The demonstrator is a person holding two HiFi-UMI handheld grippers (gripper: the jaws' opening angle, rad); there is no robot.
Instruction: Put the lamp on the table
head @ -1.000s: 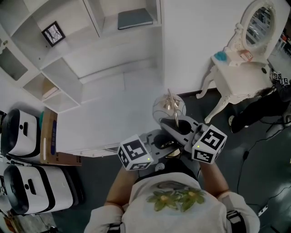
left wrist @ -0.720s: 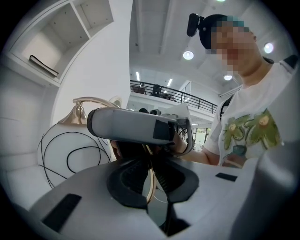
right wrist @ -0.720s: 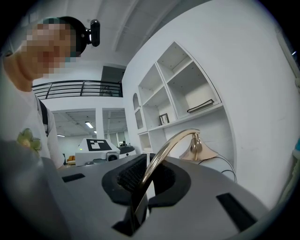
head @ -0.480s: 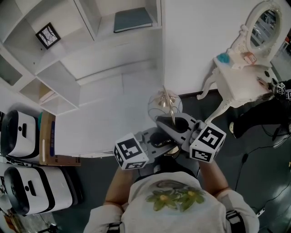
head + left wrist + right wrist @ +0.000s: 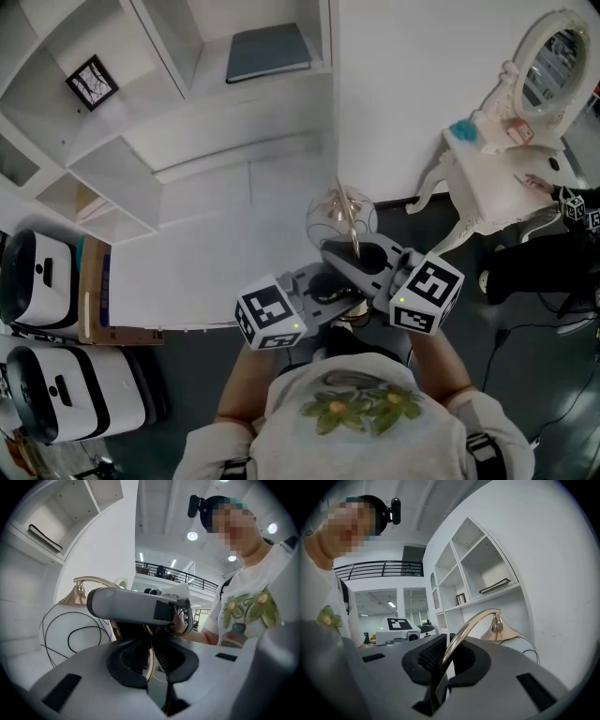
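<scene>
The lamp [image 5: 342, 217] has a thin gold curved stem and a clear globe shade laced with black wire, and it is held up in front of my chest. My left gripper [image 5: 343, 298] is shut on the lower stem; in the left gripper view the jaws [image 5: 149, 656] pinch the gold rod, with the globe [image 5: 70, 637] to the left. My right gripper [image 5: 354, 255] is shut on the stem higher up, and in the right gripper view its jaws [image 5: 443, 667] clamp the rod below the gold cap [image 5: 505, 632]. A white dressing table [image 5: 497, 183] stands at the right.
An oval mirror [image 5: 555, 58] tops the dressing table, where a hand [image 5: 539, 183] rests. White shelving fills the upper left, with a book [image 5: 267, 52] and a framed picture [image 5: 92, 82]. Two white headsets [image 5: 37, 281] and a cardboard box [image 5: 98, 291] lie at the left.
Both grippers keep their hold on the lamp in the same pose. The surroundings have drifted in the view: the shelves slide up and left, the dressing table slightly down.
</scene>
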